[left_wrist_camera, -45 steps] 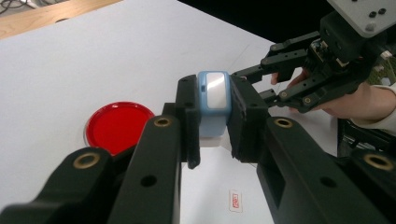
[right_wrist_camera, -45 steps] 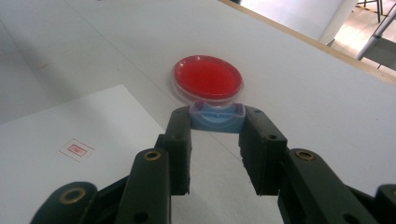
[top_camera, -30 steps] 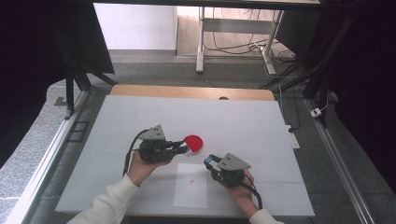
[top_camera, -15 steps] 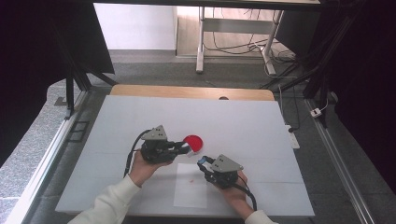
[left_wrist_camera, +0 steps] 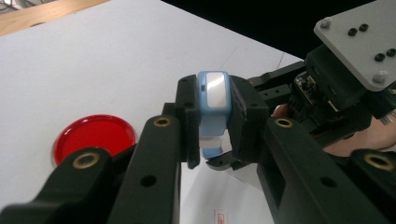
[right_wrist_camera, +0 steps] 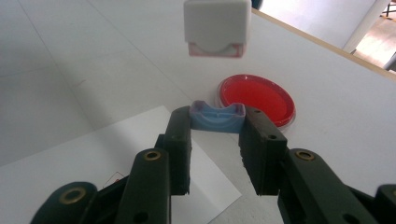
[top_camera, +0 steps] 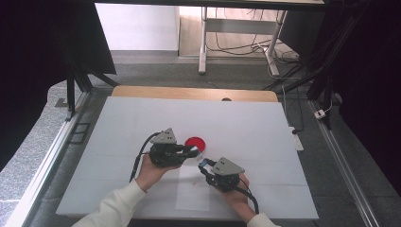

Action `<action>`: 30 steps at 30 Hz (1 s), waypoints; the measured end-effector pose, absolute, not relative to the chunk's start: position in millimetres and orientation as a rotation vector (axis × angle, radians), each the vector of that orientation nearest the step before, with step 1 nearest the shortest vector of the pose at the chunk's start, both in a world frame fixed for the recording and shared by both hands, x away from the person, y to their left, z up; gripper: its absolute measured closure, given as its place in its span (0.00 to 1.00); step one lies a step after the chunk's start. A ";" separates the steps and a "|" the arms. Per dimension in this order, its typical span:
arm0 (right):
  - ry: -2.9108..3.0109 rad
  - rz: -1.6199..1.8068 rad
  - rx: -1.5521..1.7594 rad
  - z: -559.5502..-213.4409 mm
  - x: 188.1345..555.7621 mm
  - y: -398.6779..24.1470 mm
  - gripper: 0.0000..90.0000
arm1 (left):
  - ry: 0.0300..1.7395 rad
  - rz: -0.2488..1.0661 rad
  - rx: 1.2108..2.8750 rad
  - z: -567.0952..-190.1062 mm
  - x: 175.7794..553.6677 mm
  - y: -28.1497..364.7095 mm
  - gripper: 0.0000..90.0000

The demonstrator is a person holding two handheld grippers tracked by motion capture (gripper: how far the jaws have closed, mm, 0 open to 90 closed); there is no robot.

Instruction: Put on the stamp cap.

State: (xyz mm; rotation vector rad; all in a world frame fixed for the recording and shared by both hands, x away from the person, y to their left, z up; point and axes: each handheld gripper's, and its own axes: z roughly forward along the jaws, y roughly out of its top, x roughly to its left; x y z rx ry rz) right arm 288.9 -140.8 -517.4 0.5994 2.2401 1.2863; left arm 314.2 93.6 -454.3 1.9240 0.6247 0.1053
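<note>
Pulling a small blue case apart above the near middle of the tabletop.

Nearest, gripping the blue base piece (right_wrist_camera: 217,117) in the right gripper (top_camera: 206,166), jaws closed against its two sides, low over the white paper sheet (top_camera: 193,190) by the near edge. Just beyond, clamping the blue cap piece (left_wrist_camera: 213,94) in the left gripper (top_camera: 193,150), jaws likewise pressed tight on its flanks, open end facing the other half. Holding the halves apart yet roughly in line, probably for separating or refitting without twisting. Further on, lying flat just past the left gripper's tips toward the centre of the white tabletop (top_camera: 265,123), a red round lid (top_camera: 195,144), untouched, likely awaiting its turn.
</note>
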 end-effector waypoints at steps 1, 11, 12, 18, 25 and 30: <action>2.242 1.287 0.597 -517.2 288.8 -140.9 0.71 | 0.626 0.105 1.926 -454.9 314.2 92.4 0.83; 2.214 1.293 0.607 -516.0 287.8 -141.0 0.71 | 0.640 0.099 1.933 -461.1 315.3 86.0 0.83; 2.218 1.292 0.607 -515.6 287.8 -141.4 0.71 | 0.641 0.099 1.932 -461.4 315.2 85.5 0.83; 2.211 1.294 0.601 -515.6 287.0 -140.7 0.71 | 0.647 0.081 1.922 -462.6 315.7 84.2 0.83; 2.201 1.301 0.602 -515.1 286.1 -140.7 0.71 | 0.647 0.078 1.918 -463.3 315.3 83.5 0.83; 2.199 1.303 0.600 -514.9 285.5 -140.4 0.71 | 0.651 0.079 1.922 -464.6 316.0 83.4 0.83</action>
